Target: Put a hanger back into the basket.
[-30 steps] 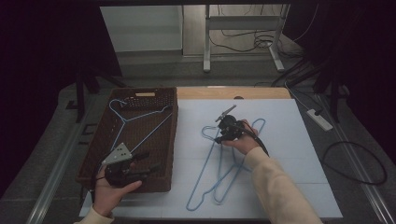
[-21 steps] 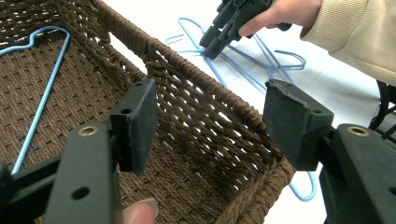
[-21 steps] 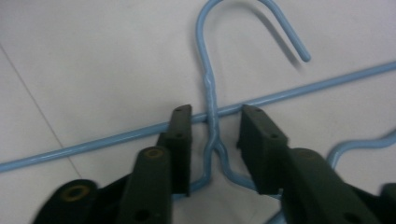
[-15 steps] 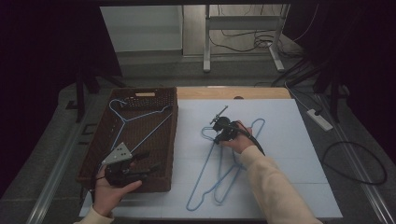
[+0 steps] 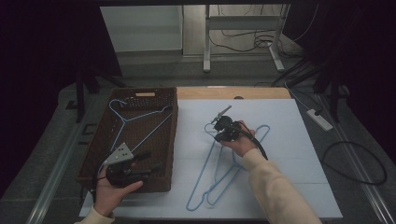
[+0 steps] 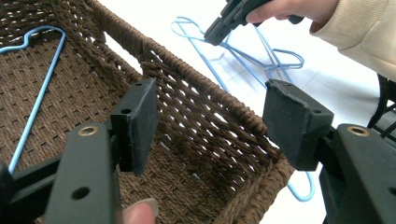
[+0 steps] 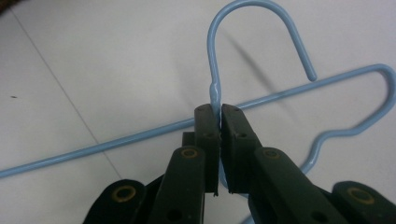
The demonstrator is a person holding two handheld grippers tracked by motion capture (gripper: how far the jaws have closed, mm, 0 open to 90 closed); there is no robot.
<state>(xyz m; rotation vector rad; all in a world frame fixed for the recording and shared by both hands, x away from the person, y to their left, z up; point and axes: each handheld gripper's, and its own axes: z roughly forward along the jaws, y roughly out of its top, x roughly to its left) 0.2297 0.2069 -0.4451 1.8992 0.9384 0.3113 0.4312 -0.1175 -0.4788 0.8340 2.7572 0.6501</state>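
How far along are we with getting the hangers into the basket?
One blue hanger already lies in the basket. In hand: the right gripper, whose jaws have just been closing, is shut on the neck of a hanger on the table. A second one lies under it on the white table, so two are left. The left gripper waits open at the basket's corner.

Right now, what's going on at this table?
A person is working with light blue wire hangers. The right claw, whose jaws have just been closing, is shut on the neck of a light blue wire hanger on the white tabletop. The left claw is open over the brown woven basket, which holds another blue hanger.
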